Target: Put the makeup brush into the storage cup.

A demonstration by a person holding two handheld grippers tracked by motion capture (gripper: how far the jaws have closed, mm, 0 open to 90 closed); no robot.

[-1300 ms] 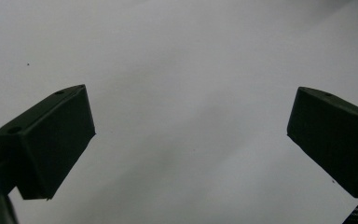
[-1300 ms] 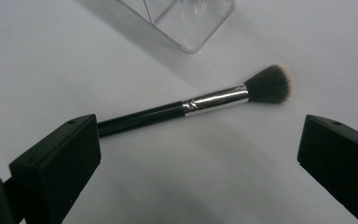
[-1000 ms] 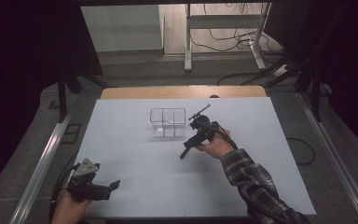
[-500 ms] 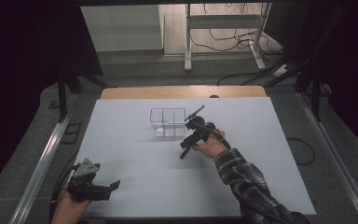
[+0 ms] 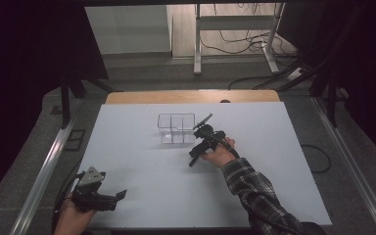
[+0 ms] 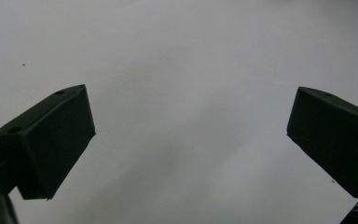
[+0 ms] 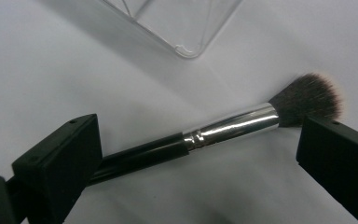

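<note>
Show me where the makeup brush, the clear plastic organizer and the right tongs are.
makeup brush (image 7: 233,125), right gripper view, on its silver collar.
clear plastic organizer (image 5: 176,128), high view, on its middle divider.
right tongs (image 7: 198,154), right gripper view, midway between the open tips.

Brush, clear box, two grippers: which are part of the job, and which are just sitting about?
In the job:
makeup brush, lying on the table
right gripper, open around it
clear box, beside it

Sitting about:
left gripper, open, at the near table edge
white table
</note>
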